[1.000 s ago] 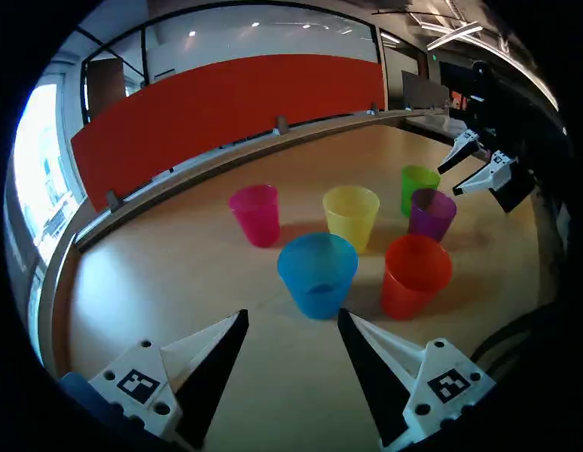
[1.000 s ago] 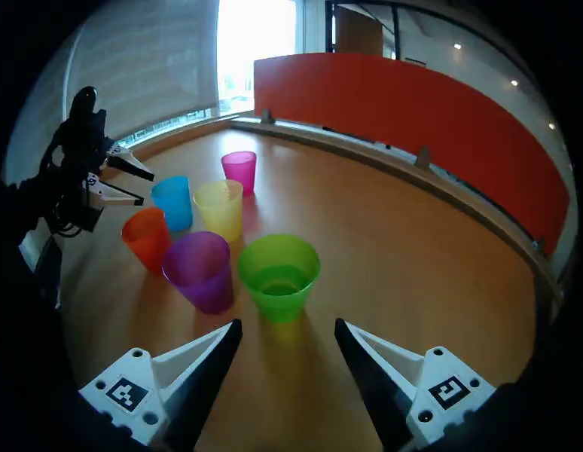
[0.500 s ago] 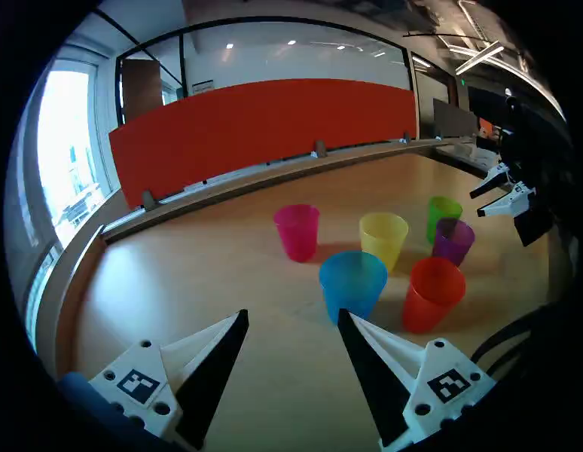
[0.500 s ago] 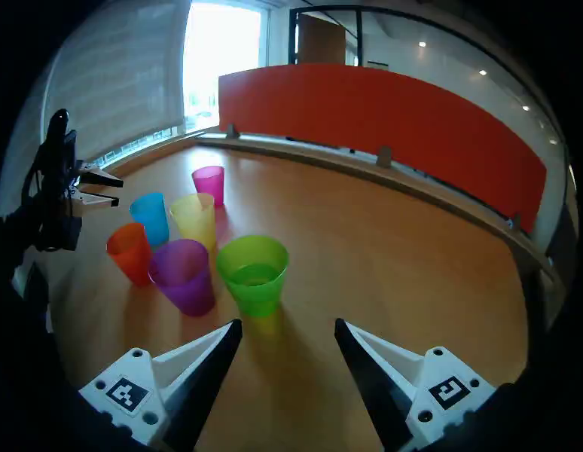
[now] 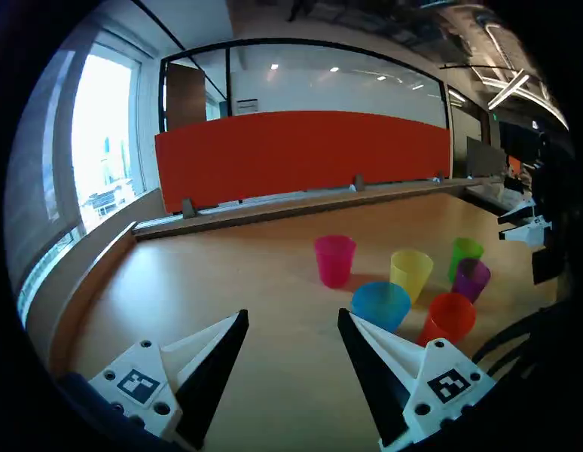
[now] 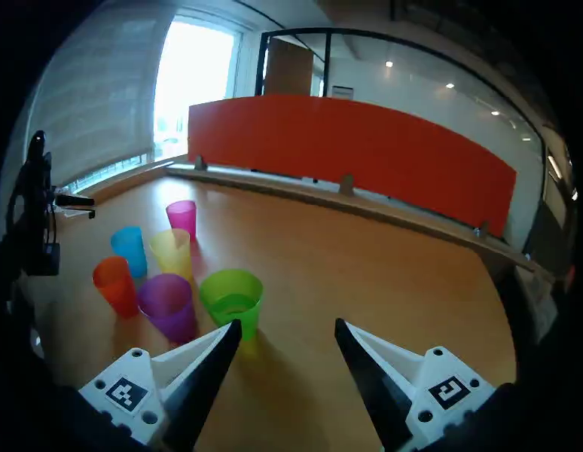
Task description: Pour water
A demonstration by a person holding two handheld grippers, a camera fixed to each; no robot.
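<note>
Several coloured plastic cups stand together on a wooden table. In the left gripper view my left gripper is open and empty, with the blue cup just right of its right finger, the orange cup beside it, and the pink, yellow, purple and green cups behind. In the right gripper view my right gripper is open and empty, the green cup near its left finger, holding some liquid. The purple cup stands left of it.
A red partition runs along the table's far edge. Bright windows lie beyond. The right gripper shows far right in the left gripper view; the left gripper shows far left in the right gripper view.
Both grippers have pulled back and tilted upward from the cups, which now look smaller and lower in each view. Both stay open.
</note>
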